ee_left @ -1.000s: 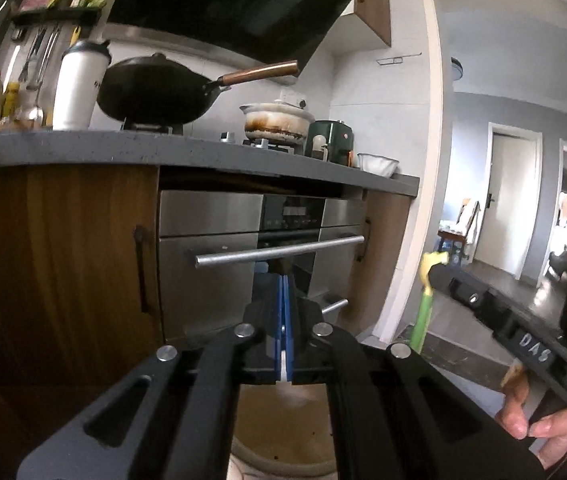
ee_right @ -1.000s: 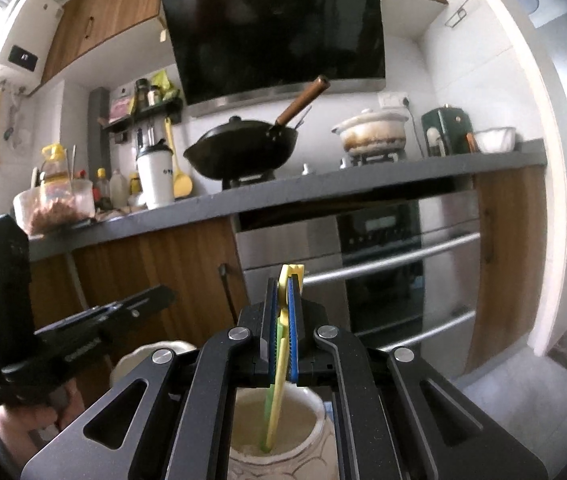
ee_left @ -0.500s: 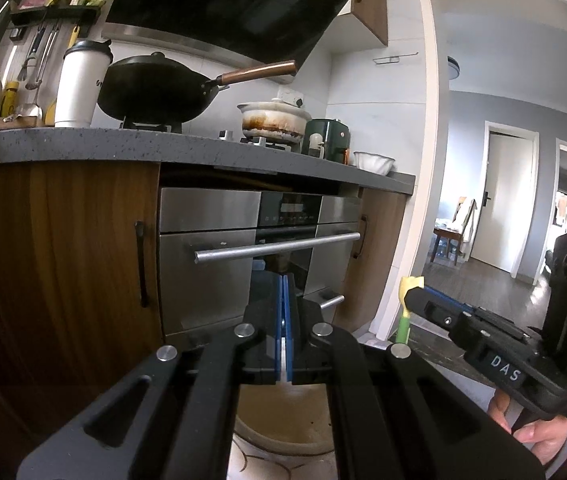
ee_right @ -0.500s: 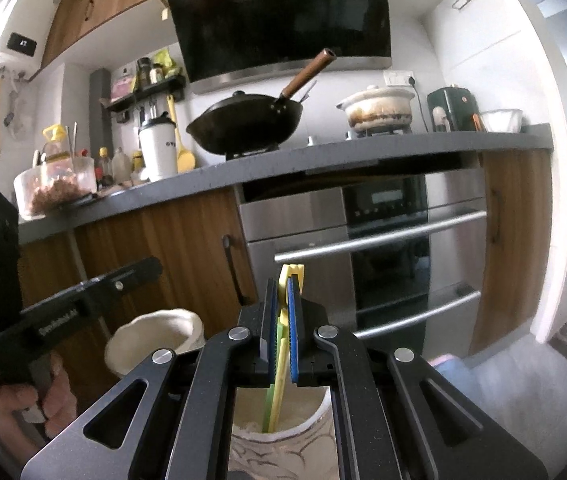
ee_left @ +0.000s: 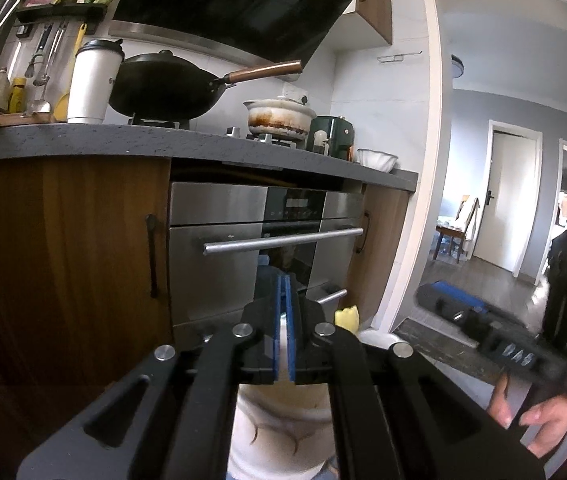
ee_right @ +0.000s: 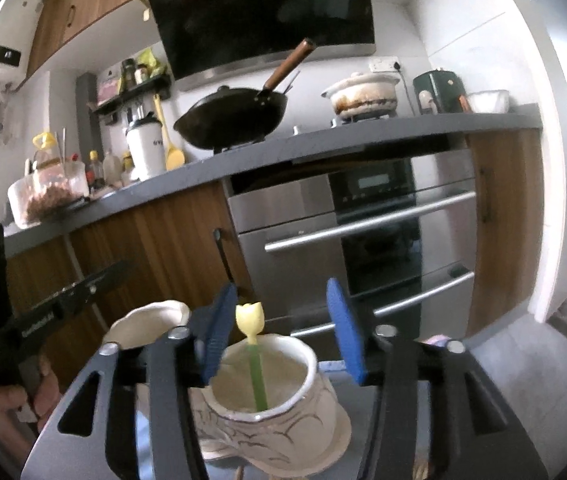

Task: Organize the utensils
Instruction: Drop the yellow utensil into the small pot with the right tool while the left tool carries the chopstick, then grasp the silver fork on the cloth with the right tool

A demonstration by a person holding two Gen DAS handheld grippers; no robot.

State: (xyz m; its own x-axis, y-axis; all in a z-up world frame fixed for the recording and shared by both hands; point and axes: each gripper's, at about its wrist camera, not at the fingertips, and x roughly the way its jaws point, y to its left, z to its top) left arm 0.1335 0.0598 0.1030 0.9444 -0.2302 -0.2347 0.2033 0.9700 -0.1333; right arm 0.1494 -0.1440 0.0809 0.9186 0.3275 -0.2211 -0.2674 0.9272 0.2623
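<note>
In the right wrist view my right gripper point(ee_right: 281, 286) is opening, its blue pads wide apart. Between them, touching neither, a green-stemmed utensil with a yellow tulip-shaped top point(ee_right: 257, 368) stands in a cream ceramic cup point(ee_right: 303, 392). A second cream cup point(ee_right: 151, 320) sits to its left, below my left gripper point(ee_right: 119, 268). In the left wrist view my left gripper point(ee_left: 283, 280) is opening to a narrow slit over that cup point(ee_left: 279, 420); a white sliver shows in the slit, and I cannot tell what it is. The yellow top point(ee_left: 346, 316) and my right gripper point(ee_left: 439, 300) lie to the right.
A dark countertop point(ee_right: 323, 140) carries a black wok point(ee_right: 235, 116), a stained pot point(ee_right: 363, 94) and bottles. Below are wooden cabinet doors point(ee_left: 63, 260) and a steel oven with bar handles point(ee_left: 283, 240). A doorway point(ee_left: 515, 200) opens on the right. A person's hands point(ee_left: 531, 416) hold the grippers.
My right gripper has opened and let go of the green and yellow utensil, which now stands in the cup. My left gripper's pads have parted by a slit.
</note>
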